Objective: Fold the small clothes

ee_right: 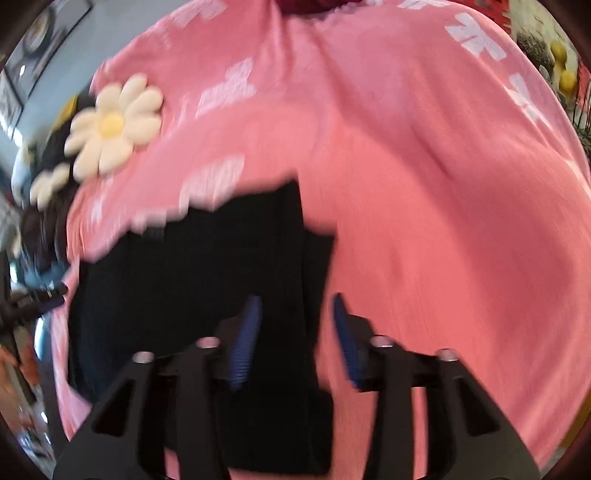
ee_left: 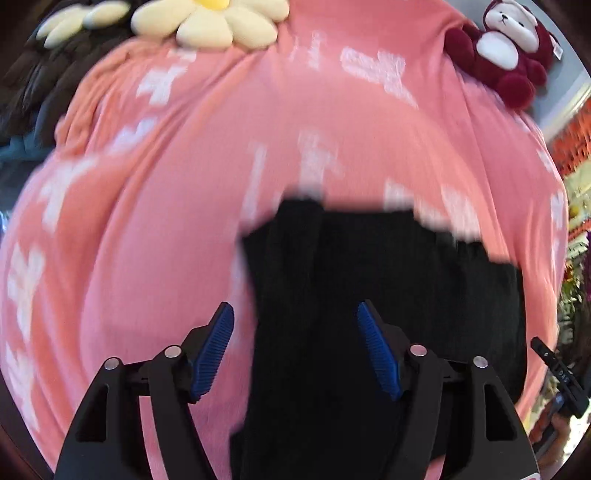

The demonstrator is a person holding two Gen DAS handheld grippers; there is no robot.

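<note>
Jaws on both of your grippers stand apart with nothing pinched: the left gripper (ee_left: 295, 350) hovers over the left edge of the black garment (ee_left: 369, 295), the right gripper (ee_right: 297, 339) over its right edge, ribbed blue pads (ee_left: 218, 347) clear of the cloth. You have that dark, matte garment lying flat on a soft pink blanket (ee_left: 184, 184) printed with blurred white marks. Farther off, a plush cream daisy cushion (ee_left: 210, 22) and a maroon-and-white stuffed toy (ee_left: 506, 55) rest on the blanket. Both grippers tilt steeply downward.
</note>
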